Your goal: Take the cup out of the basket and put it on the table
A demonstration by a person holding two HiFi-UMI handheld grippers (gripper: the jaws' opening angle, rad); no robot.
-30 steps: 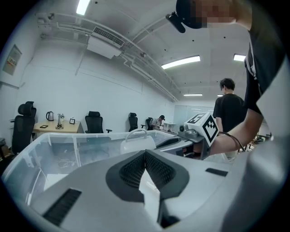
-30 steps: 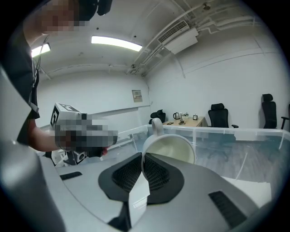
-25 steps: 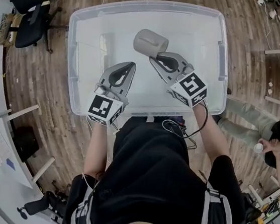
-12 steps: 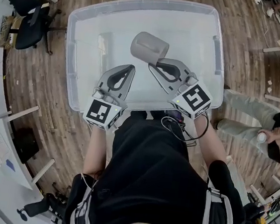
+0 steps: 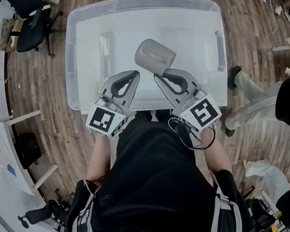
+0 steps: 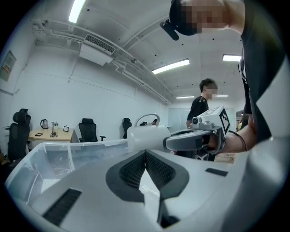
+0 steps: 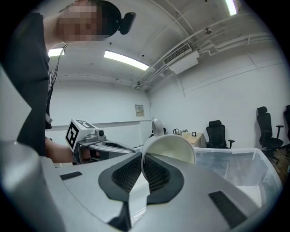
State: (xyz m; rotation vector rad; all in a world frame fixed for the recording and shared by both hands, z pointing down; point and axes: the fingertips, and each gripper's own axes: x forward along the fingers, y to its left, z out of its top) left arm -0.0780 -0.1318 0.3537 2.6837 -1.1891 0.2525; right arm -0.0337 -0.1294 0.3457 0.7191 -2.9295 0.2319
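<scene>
Right hand-held gripper (image 5: pixel 159 71) clamped on cup (image 5: pixel 153 55) rim over basket (image 5: pixel 69 56); left hand-held gripper (image 5: pixel 135 75) clenched, empty.

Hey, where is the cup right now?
In the head view the cup is mid-frame over the clear bin, its rim pinched by the right gripper, with the left gripper just lower left of it.
</scene>
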